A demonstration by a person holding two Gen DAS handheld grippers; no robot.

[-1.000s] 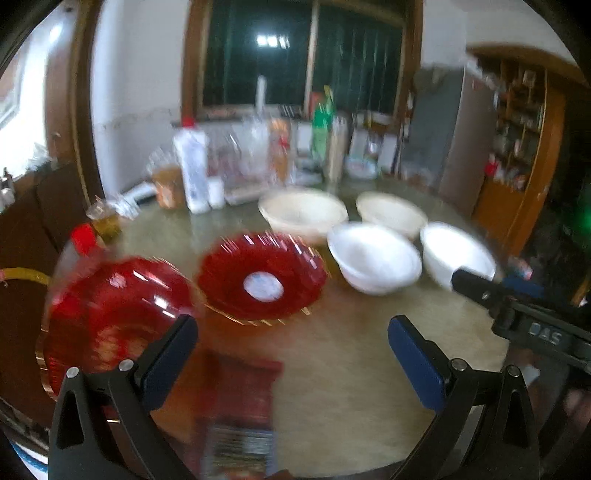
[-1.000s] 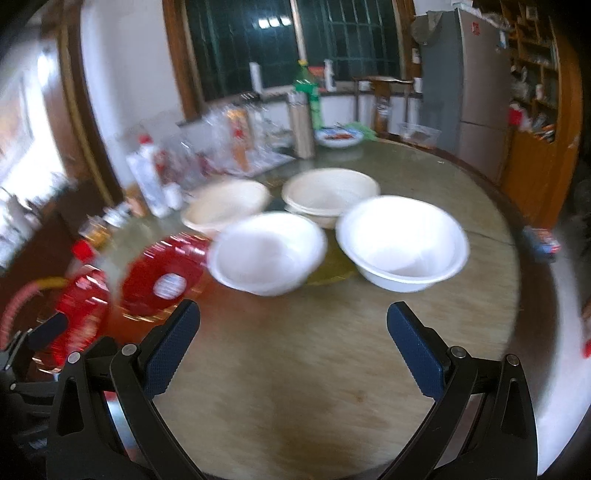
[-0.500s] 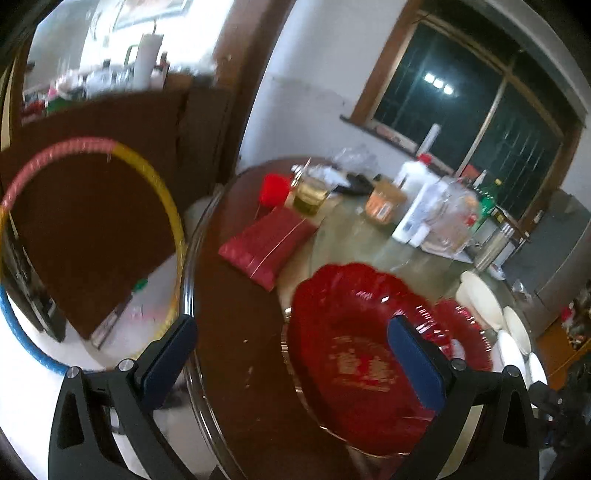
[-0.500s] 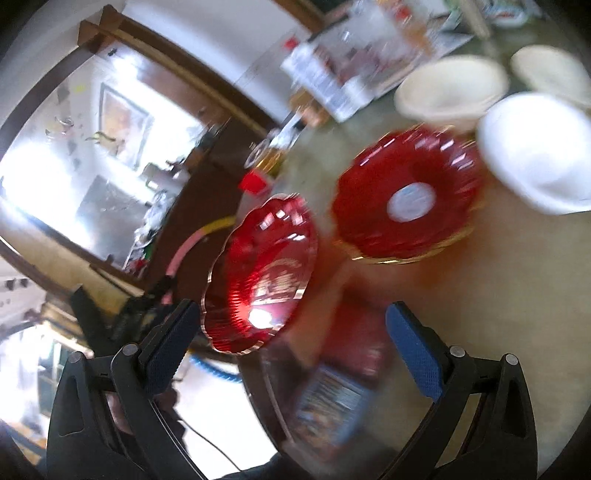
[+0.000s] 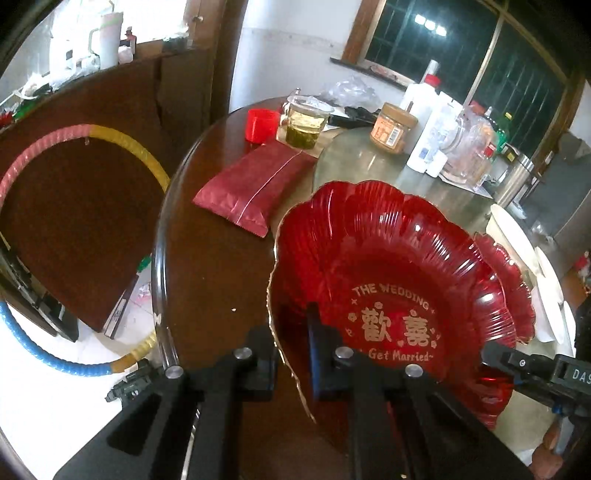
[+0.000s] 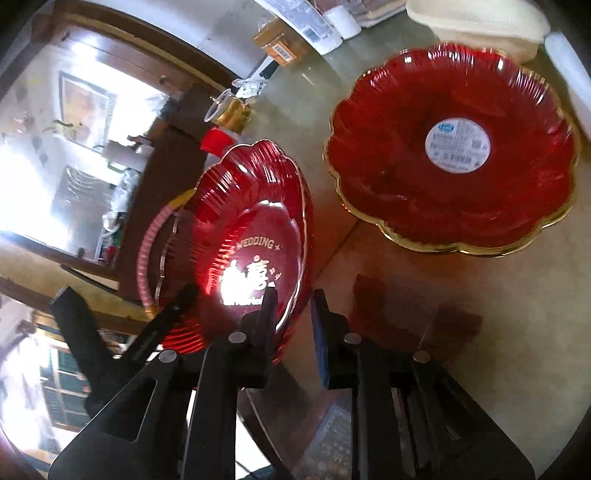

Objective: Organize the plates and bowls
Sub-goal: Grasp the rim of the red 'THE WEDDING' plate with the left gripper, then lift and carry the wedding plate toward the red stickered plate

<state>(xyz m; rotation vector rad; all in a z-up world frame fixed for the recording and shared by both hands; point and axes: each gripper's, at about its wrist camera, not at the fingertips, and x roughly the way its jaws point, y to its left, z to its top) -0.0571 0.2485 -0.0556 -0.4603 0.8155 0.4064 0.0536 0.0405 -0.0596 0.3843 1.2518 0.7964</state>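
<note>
A red scalloped plate (image 5: 391,280) with gold "THE WEDDING" lettering is tilted near the table's left edge. My left gripper (image 5: 291,354) is shut on its near rim, one finger outside and the blue pad (image 5: 317,350) inside. The same plate (image 6: 255,229) shows in the right wrist view, where my right gripper (image 6: 291,328) has its jaws closing on the opposite rim, pads against the edge. The right gripper (image 5: 532,369) reaches in from the right in the left wrist view. A second red plate (image 6: 458,147) with a white sticker lies flat beyond. Cream bowls (image 6: 480,18) stand further back.
A dark red packet (image 5: 255,188), a red cup (image 5: 260,123), a plastic cup of tea (image 5: 306,125), a jar (image 5: 393,127) and white bottles (image 5: 424,122) crowd the far side. The glass table edge (image 5: 162,258) curves at left, with a coloured hoop (image 5: 74,133) beyond it.
Both grippers stood wide open before; now each has closed onto the rim of the wedding plate from opposite sides. Both views have moved in close over that plate, which now stands tilted.
</note>
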